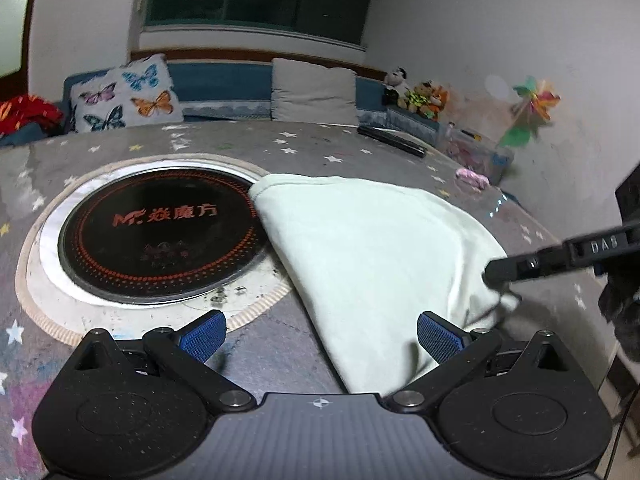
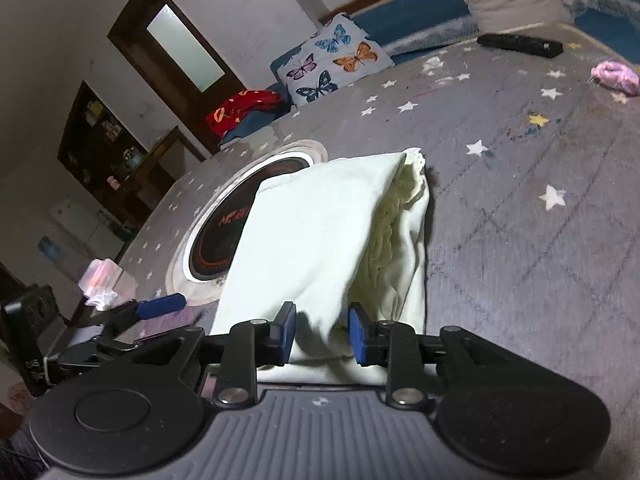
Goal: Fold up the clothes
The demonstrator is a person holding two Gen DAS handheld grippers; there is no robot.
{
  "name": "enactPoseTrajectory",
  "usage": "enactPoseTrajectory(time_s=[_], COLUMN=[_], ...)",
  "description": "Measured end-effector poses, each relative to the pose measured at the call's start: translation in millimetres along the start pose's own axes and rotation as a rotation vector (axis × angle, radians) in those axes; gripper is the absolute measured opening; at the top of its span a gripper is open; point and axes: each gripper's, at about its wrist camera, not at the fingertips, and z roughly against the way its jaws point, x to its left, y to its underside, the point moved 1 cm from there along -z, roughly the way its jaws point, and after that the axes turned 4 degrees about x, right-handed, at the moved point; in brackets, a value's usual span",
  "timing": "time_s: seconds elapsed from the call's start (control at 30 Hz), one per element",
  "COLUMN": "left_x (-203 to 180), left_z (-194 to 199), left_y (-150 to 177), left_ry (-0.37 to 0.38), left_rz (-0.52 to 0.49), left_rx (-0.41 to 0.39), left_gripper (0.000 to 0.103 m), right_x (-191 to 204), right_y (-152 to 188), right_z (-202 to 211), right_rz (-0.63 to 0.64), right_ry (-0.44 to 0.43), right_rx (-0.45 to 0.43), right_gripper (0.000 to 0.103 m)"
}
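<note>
A pale cream garment lies folded on the grey star-patterned table cover, its far corner over the round black cooktop. My left gripper is open wide just above the table, its right pad over the garment's near edge and nothing gripped. In the right wrist view the garment shows its layered open edge on the right. My right gripper hovers at the garment's near edge with its blue pads a little apart and not pressing on the cloth. The right gripper's fingertips also touch the garment's right corner in the left wrist view.
A black remote and a pink bundle lie on the far side of the table. A butterfly pillow, a grey pillow and soft toys sit on the bench behind. A tissue pack lies at the left edge.
</note>
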Motion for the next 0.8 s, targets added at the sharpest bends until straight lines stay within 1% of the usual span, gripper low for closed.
enactPoseTrajectory(time_s=[0.03,0.07,0.17,0.23,0.3,0.37,0.43,0.47,0.57,0.7,0.73,0.8], left_x=[-3,-6,-15,-20,-22,-22,-22,-22,-20,-18,-17,-17], left_z=[0,-1,-3,-5,-8,-10,-11,-12,-11,-3,-1,5], left_y=[1,3,7,10,12,14,16,17,19,18,17,13], left_ry=[-0.007,-0.014,-0.049,-0.073,-0.095,-0.11,-0.125,-0.133,-0.154,-0.162,-0.162,-0.157], left_rz=[-0.021,-0.041,-0.109,-0.149,-0.173,-0.184,-0.194,-0.196,-0.202,-0.195,-0.191,-0.178], left_rx=[0.002,0.005,0.008,0.01,0.013,0.018,0.023,0.026,0.034,0.023,0.019,0.005], left_gripper=[0.103,0.103,0.103,0.103,0.103,0.103,0.103,0.103,0.103,0.103,0.103,0.103], right_x=[2,4,12,19,26,28,26,23,12,13,15,22], right_y=[0,0,-2,-4,-7,-7,-4,-1,9,8,7,5], right_z=[1,2,11,21,32,38,36,33,25,38,41,44], right_rz=[0.01,0.018,0.051,0.077,0.102,0.108,0.118,0.123,0.1,0.116,0.124,0.154], right_ry=[0.008,0.015,0.03,0.034,0.043,0.062,0.122,0.153,0.181,0.223,0.221,0.202], right_rx=[-0.007,-0.014,-0.042,-0.066,-0.084,-0.083,-0.065,-0.051,-0.017,-0.087,-0.101,-0.134], right_gripper=[0.01,0.008,0.005,0.005,0.005,0.005,0.007,0.011,0.014,0.015,0.016,0.023])
